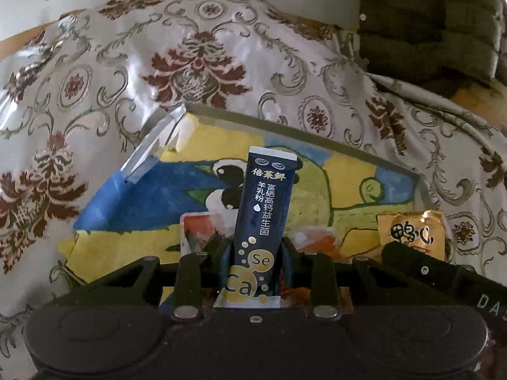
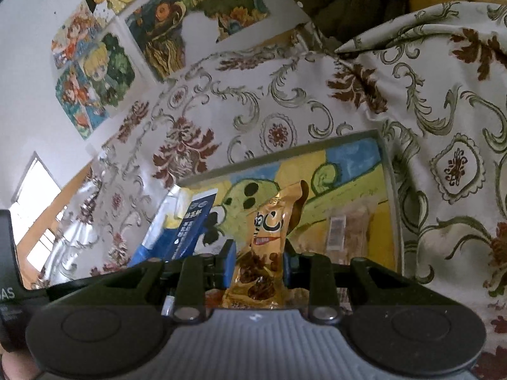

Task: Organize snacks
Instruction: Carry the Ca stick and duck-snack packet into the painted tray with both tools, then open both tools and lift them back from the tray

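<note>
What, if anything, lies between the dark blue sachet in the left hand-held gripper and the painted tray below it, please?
Nothing visible blocks it. The left hand-held gripper grips the dark blue sachet above the painted tray. Orange packets already lie under the fingers, but the painted floor beyond is bare.

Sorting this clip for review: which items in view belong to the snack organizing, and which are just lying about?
In the job:
- dark blue stick sachet, in the left tongs
- golden snack packet, in the right tongs
- painted tray
- clear packet in the tray

Lying about:
- floral tablecloth
- cartoon pictures on the wall
</note>
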A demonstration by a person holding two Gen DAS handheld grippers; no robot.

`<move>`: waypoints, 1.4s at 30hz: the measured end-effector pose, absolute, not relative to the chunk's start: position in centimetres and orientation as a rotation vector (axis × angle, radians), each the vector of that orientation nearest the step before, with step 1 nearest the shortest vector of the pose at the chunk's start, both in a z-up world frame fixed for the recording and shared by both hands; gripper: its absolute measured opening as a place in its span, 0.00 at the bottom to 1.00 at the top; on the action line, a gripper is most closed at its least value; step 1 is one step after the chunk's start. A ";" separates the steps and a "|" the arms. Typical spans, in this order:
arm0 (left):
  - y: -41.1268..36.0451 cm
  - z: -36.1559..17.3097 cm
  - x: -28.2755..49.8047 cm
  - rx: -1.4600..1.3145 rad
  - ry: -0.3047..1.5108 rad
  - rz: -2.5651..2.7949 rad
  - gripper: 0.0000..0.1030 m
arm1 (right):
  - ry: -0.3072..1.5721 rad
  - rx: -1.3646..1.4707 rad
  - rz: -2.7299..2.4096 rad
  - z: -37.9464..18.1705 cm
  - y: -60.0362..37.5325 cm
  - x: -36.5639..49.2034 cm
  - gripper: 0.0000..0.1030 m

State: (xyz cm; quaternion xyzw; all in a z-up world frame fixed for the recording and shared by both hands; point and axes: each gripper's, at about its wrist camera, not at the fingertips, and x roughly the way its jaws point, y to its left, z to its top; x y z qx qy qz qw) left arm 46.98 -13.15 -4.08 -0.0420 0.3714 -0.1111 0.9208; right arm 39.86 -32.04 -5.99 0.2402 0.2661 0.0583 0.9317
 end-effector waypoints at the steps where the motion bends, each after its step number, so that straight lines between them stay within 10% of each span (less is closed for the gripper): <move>1: -13.1 -4.2 47.1 -0.090 0.768 -0.228 0.33 | 0.549 0.485 0.117 -6.1 -32.0 39.9 0.33; 12: -11.9 -4.2 47.1 -0.175 0.804 -0.211 0.38 | 0.539 0.394 0.089 -4.7 -31.1 39.8 0.52; 26: -10.5 1.5 42.7 -0.184 0.651 -0.145 0.95 | 0.467 0.442 0.021 -1.2 -34.3 37.2 0.83; 42: -6.9 7.5 31.7 -0.205 0.511 -0.093 0.99 | 0.352 0.303 0.083 5.5 -31.9 28.7 1.00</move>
